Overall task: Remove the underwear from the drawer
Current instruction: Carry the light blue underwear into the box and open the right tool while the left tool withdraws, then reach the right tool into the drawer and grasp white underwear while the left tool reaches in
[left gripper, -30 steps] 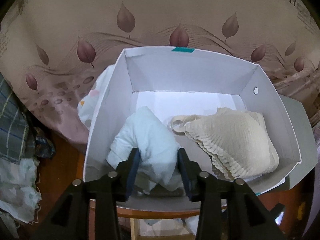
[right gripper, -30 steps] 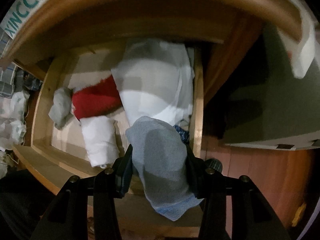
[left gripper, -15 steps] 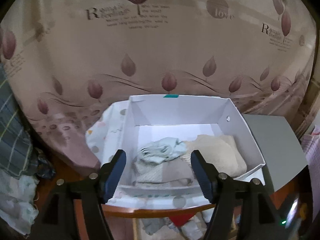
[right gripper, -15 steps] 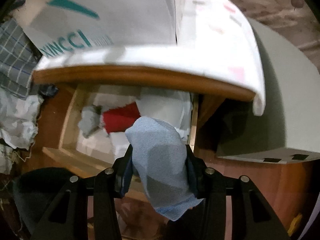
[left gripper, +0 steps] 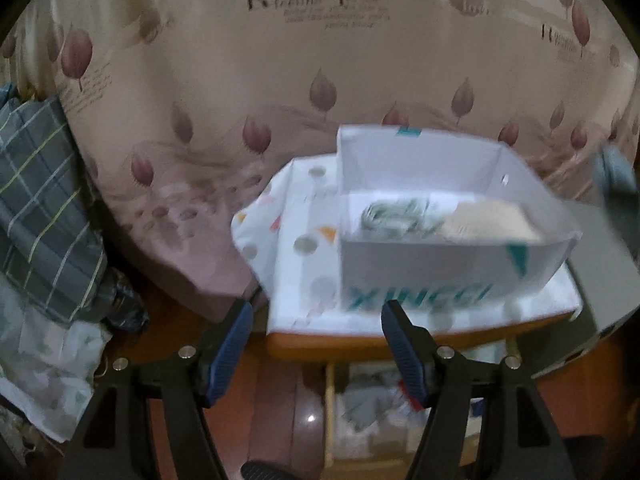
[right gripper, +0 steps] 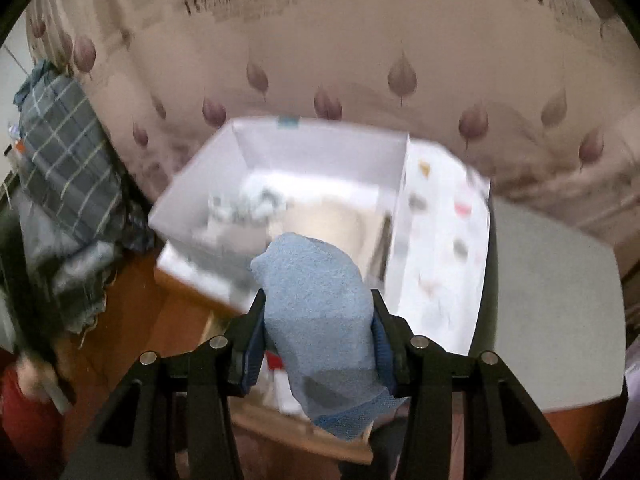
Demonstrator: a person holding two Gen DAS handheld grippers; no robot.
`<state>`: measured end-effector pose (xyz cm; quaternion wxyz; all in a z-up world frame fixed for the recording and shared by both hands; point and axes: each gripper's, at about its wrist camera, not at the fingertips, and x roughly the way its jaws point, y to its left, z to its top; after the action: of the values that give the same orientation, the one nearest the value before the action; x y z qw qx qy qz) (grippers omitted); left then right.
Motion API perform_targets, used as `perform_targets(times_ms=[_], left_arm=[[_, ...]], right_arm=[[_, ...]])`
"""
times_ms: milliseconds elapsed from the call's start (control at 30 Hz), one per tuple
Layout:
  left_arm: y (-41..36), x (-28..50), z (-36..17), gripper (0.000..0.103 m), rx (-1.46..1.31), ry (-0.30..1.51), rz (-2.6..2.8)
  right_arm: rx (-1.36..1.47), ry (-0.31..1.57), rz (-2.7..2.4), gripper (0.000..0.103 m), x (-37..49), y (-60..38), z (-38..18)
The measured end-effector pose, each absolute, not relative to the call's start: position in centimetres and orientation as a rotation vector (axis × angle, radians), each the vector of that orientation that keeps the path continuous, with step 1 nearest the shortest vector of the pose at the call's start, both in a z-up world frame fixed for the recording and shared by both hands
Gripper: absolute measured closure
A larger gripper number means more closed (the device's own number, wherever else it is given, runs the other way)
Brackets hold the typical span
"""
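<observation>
- The right tongs [right gripper: 318, 340] are being kept clenched on a blue piece of underwear [right gripper: 320, 320]; the cloth is being pinched between both blue pads, and its end is hanging down below them.
- The left tongs [left gripper: 316, 350] are being held released, with the jaws wide apart and nothing between them.
- A white box [left gripper: 452, 268] is being seen on the desk [left gripper: 340, 346], which is covered with a spotted cloth [left gripper: 288, 240]. Inside the box, a pale green piece [left gripper: 394, 216] and a cream piece [left gripper: 488, 222] are lying side by side.
- The open drawer [left gripper: 330, 412] is being seen under the desk edge, between the left jaws in the left view. Some clothes, grey and red, are lying in it, but they are blurred.
- The step in hand is judged to be the carrying: the blue piece is already out of the drawer and is being held in the air, in front of the box and near its front wall.
- For the next move, the blue piece probably needs to be brought over the front wall of the box and let go above the free part of its floor. The hanging end could be caught on the wall, so enough height is called for.
- The left tongs seem ready to be lowered into the drawer for another piece.
</observation>
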<state>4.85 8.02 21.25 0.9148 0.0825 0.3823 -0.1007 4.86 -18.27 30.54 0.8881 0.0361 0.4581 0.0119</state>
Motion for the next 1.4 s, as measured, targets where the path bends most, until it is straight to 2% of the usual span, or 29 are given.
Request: perform_targets(times_ms=[167,533,733,867,1233,1400], left_arm=[[9.5,4.2,17.7,0.034,0.210,0.820,-0.151],[10.0,4.4,12.9,0.034,0.182,0.884,-0.149],[9.5,4.6,11.2,0.034,0.172,0.919,-0.162],[9.0,4.5,10.5,0.034,0.185,0.931,-0.165],[8.2,3.0,9.5,0.034,0.222,0.963,-0.176],[8.4,2.2,8.9,0.034,0.224,0.988,-0.181]], right_arm=[[0.086,0.953,-0.013,0.060,10.1,-17.8,30.8],[0.073,1.091,-0.105,0.059,17.7,-18.2,23.7],[0.089,1.121,-0.142,0.053,18.6,-19.1,21.4],[0.083,1.116,-0.142,0.038,18.2,-19.1,21.5],[0.066,1.039,-0.041,0.034,11.9,-18.3,27.0],[0.010,1.093,0.044,0.034,6.0,-16.9,26.4]])
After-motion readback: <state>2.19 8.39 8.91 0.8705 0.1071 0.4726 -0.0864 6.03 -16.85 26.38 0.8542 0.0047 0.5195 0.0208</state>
